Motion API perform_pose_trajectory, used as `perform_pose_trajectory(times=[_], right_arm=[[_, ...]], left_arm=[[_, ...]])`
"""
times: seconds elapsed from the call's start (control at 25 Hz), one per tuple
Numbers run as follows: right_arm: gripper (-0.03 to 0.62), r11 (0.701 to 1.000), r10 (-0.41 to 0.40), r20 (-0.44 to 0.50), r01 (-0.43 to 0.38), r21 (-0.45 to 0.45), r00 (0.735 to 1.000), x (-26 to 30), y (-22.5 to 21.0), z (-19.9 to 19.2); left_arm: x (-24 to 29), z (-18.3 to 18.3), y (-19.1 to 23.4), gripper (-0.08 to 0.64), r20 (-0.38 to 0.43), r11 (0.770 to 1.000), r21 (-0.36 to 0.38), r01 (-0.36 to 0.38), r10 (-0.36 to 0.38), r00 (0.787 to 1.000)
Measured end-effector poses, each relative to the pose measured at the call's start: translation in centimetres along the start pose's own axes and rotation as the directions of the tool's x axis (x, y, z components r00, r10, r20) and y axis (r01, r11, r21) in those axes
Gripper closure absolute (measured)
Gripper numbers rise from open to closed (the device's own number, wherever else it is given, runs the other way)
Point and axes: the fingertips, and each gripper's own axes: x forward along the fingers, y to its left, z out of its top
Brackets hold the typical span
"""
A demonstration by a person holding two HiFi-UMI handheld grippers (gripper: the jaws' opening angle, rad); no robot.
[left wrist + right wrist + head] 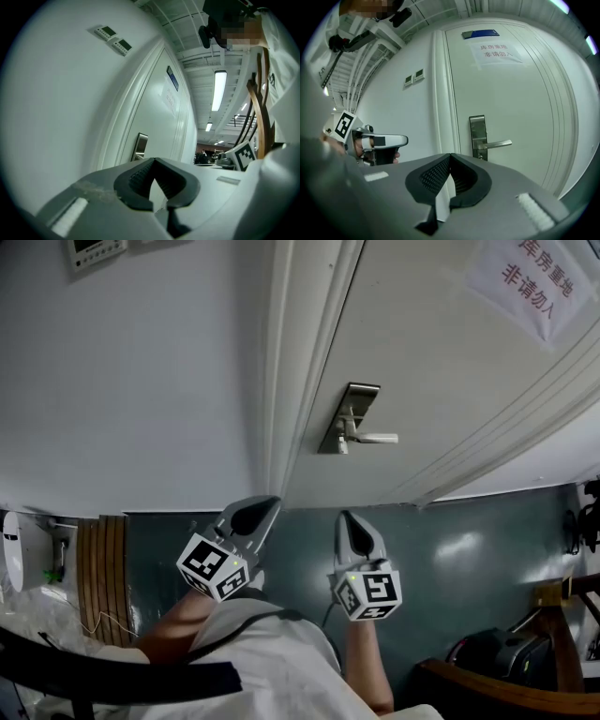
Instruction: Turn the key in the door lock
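Note:
A metal lock plate (349, 416) with a lever handle (377, 438) sits on the white door (450, 362). It also shows in the right gripper view as lock plate (477, 136) with handle (497, 144). A small stub (343, 448) pokes out under the handle; I cannot tell whether it is a key. My left gripper (265, 505) and right gripper (345, 517) hang side by side below the lock, apart from the door and pointing at it. Both are shut with nothing between their jaws, seen at the left gripper (153, 160) and the right gripper (450, 155).
The door frame (291, 381) runs just left of the lock, with a bare white wall and a control panel (94, 251) beyond. A paper notice (534, 277) hangs on the door. A wooden chair (553, 615) stands at right, a slatted wooden piece (101, 568) at left.

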Motion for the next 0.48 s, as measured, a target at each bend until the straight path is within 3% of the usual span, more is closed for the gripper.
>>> perform_pose_trajectory(times=[0.48], right_arm=[[0.584, 0.997, -0.064, -0.006, 0.064, 0.043, 0.998, 5.4, 1.0, -0.3]], left_arm=[[1.3, 0.2, 4.7, 0.557, -0.036, 0.995, -0.017, 0.096, -0.096, 0.995]])
